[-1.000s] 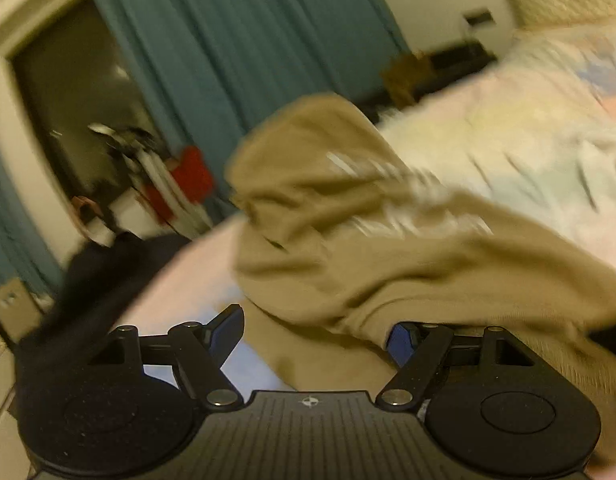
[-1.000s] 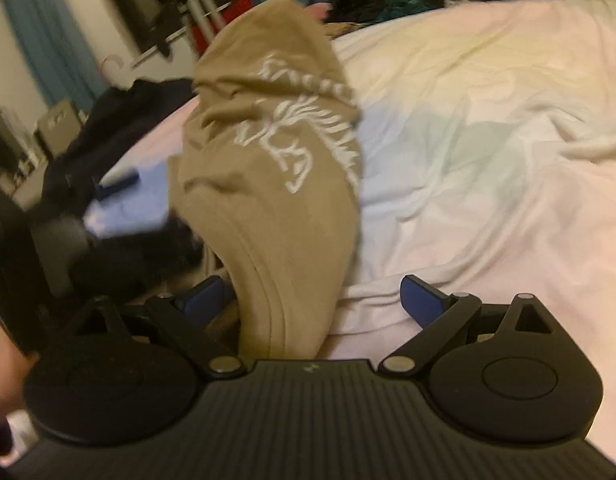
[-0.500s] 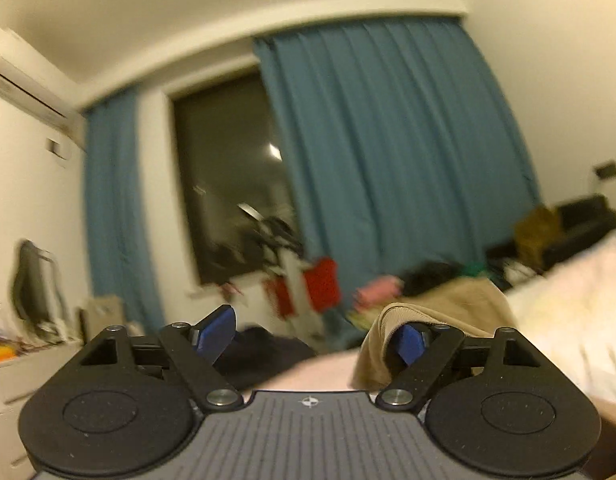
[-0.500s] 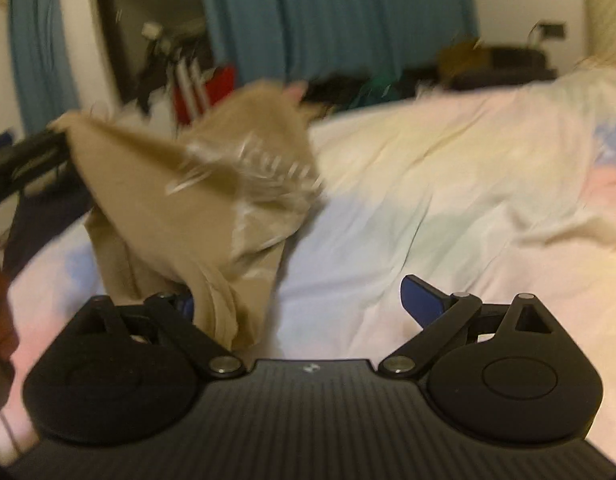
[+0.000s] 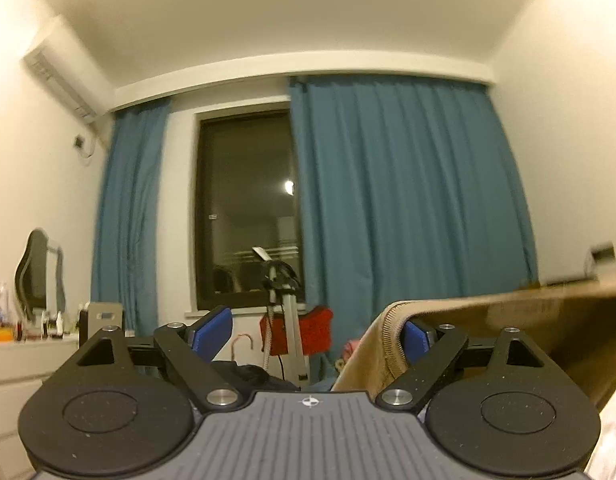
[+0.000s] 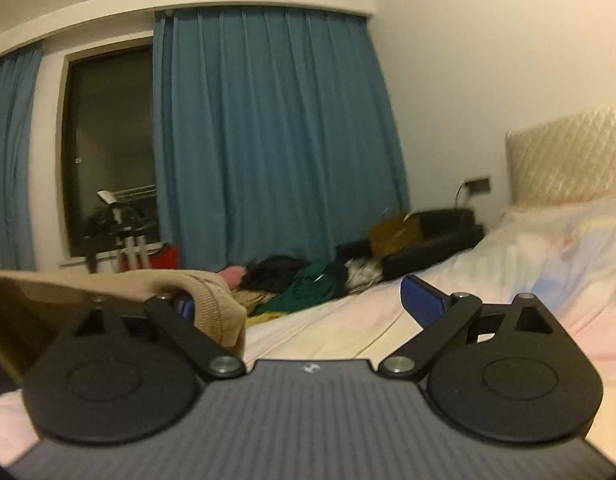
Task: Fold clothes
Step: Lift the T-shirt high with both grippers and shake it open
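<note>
While both spread | tan garment drapes left tool right pad, right tool left pad

**Counting the bedroom, kind by kind**

Two grippers show, the left gripper and the right gripper, each with two blue pads. One tan garment stretches across both views. Two blue curtains hang, a narrow curtain and a wide curtain, on either side of one dark window. One air conditioner, one mirror, one bed, one quilted headboard and one heap of clothes complete the tally.
</note>
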`<state>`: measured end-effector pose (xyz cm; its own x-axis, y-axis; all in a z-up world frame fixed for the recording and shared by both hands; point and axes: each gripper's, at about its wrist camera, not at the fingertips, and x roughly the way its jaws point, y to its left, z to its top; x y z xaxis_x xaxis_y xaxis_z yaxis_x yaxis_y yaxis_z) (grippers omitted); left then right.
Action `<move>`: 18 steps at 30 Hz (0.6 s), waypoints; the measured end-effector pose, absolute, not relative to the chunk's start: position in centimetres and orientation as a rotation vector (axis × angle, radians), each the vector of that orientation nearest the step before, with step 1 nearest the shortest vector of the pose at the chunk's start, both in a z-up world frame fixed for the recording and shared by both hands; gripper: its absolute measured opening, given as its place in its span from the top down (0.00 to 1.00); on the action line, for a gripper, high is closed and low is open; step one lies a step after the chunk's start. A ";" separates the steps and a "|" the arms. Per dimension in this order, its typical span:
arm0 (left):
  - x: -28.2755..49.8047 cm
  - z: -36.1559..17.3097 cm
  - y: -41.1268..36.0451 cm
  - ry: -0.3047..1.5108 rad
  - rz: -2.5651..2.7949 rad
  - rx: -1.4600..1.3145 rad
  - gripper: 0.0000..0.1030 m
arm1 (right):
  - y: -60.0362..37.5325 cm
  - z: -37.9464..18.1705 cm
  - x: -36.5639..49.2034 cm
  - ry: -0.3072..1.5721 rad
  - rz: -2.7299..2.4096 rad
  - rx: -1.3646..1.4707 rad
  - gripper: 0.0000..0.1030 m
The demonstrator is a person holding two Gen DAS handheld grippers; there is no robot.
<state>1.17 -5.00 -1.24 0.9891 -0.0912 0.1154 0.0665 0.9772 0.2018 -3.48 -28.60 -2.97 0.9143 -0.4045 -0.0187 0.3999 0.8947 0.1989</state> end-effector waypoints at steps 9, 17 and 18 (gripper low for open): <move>6.0 -12.1 -11.8 0.350 -0.069 0.588 0.10 | -29.8 -5.7 -2.2 0.126 -0.388 0.216 0.06; 6.3 -10.5 -9.7 0.395 -0.062 0.436 0.09 | -31.4 -6.6 -0.2 0.214 -0.415 0.285 0.06; 6.6 -9.0 -8.7 0.360 -0.062 0.407 0.08 | -31.8 -6.8 0.1 0.230 -0.410 0.313 0.06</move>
<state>6.64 -8.74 -8.99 0.9351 0.0128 -0.3542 0.1300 0.9174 0.3762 0.06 -31.79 -6.84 0.8923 -0.3538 -0.2806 0.4238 0.8705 0.2502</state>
